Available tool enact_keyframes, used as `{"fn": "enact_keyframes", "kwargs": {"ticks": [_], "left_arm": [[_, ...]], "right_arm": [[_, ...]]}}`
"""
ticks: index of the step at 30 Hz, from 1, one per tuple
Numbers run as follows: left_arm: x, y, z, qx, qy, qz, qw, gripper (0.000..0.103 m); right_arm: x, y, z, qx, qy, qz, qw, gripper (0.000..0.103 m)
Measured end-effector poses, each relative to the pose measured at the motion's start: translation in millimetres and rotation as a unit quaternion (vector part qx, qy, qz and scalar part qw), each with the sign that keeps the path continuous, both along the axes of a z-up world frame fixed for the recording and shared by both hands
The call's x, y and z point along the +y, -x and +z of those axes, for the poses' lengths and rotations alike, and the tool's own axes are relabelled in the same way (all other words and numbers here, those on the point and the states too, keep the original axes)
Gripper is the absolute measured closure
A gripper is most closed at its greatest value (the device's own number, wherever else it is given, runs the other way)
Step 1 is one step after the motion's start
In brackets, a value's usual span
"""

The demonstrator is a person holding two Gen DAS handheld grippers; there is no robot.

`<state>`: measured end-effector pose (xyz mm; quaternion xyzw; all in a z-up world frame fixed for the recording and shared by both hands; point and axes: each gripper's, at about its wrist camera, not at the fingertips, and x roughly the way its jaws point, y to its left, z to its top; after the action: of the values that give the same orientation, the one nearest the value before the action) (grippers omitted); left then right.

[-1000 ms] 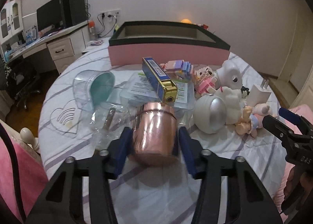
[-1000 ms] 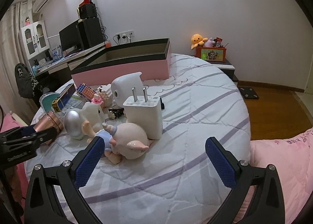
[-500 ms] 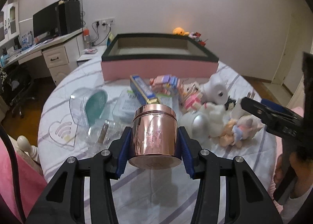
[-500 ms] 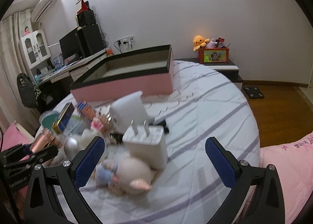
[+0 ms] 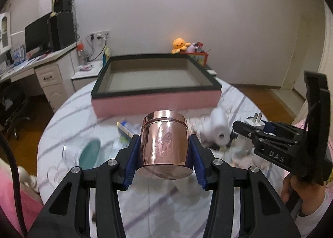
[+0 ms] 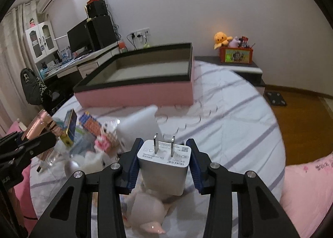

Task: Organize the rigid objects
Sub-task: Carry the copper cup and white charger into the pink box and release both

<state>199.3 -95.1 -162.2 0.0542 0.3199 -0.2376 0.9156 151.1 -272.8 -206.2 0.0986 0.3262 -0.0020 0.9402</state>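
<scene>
My left gripper [image 5: 164, 154] is shut on a rose-gold metal jar [image 5: 164, 140] and holds it upright above the round bed. My right gripper [image 6: 164, 161] is shut on a white plug charger [image 6: 164, 165] with its two prongs pointing up; the charger [image 5: 255, 119] also shows in the left wrist view. A pink box with a black rim [image 5: 156, 90] stands open beyond both grippers and also shows in the right wrist view [image 6: 135, 90].
Loose items lie on the striped bedspread: a blue-and-gold box [image 6: 69, 127], toy bricks [image 6: 91, 123], a white toy [image 6: 139, 125], a pink piglet figure [image 6: 145, 215], a teal lid [image 5: 89, 152]. A desk [image 5: 31, 67] stands left, a nightstand with plush toys [image 6: 235, 53] behind.
The left gripper has lifted the jar off the bed and raised it toward the box. The right gripper has closed on the charger and lifted it.
</scene>
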Motion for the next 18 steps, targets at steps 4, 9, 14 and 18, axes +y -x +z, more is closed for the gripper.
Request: {"fn": "enact_keyframes", "kwargs": {"ticks": [4, 9, 14, 18], "left_arm": [[-5, -33, 15, 0.016, 0.025, -0.026, 0.9992, 0.055], [-19, -91, 22, 0.018, 0.008, -0.017, 0.9997, 0.055], [-28, -150, 11, 0.048, -0.013, 0.003, 0.9988, 0.055], [-28, -181, -7, 0.085, -0.028, 0.014, 0.9959, 0.055]], "right_arm": [[-2, -13, 25, -0.026, 0.007, 0.006, 1.000, 0.060], [6, -59, 57, -0.051, 0.015, 0.037, 0.998, 0.060], [12, -125, 55, -0.022, 0.003, 0.063, 0.998, 0.060], [19, -167, 39, 0.018, 0.012, 0.068, 0.997, 0.060]]}}
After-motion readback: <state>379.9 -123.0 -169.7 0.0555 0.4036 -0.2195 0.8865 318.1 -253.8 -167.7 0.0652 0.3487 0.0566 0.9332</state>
